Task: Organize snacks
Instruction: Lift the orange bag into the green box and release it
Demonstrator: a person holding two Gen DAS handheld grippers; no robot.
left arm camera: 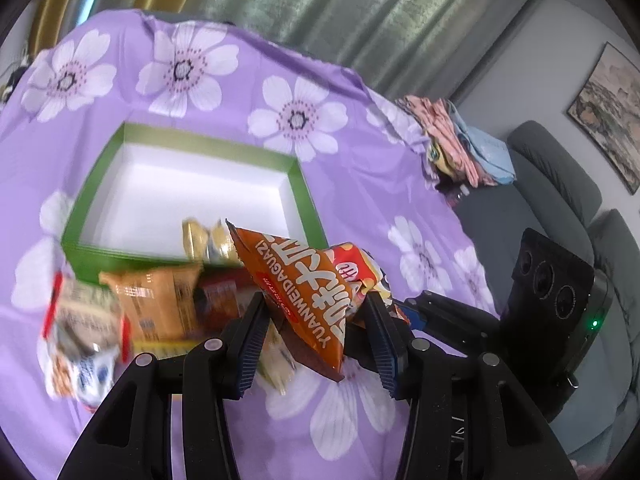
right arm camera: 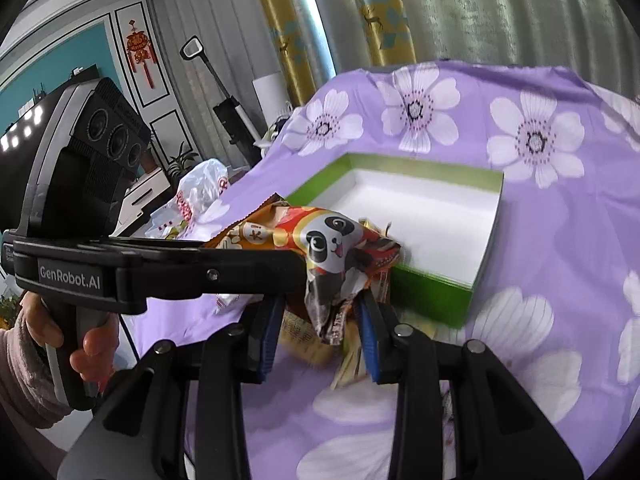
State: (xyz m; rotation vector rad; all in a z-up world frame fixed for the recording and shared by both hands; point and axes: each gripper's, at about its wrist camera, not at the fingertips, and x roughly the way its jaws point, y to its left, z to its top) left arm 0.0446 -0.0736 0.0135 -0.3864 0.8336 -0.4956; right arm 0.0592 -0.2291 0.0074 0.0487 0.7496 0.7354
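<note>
While both tools sit low over the flowered purple cloth [left arm camera: 248, 96], the scene reads as follows.

Left gripper [left arm camera: 316, 300]: its fingers [left arm camera: 252, 340] are clamped on an orange seed packet [left arm camera: 296, 284], which stands tilted between them.

Right gripper [right arm camera: 320, 308]: its fingers [right arm camera: 370, 336] pinch a crumpled panda wrapper [right arm camera: 340, 256], lifted above the cloth just beside the near wall of the box.

Green box [right arm camera: 436, 296]: open, white inside, lying on the cloth beyond both tools; a yellowish packet [left arm camera: 204, 240] shows at its near edge, though whether it lies inside I cannot tell.

Loose snacks [left arm camera: 160, 304]: a blurred heap on the cloth in front of the box, left of the left gripper.

Person's hand [right arm camera: 88, 344]: wrapped round the left tool's handle.
</note>
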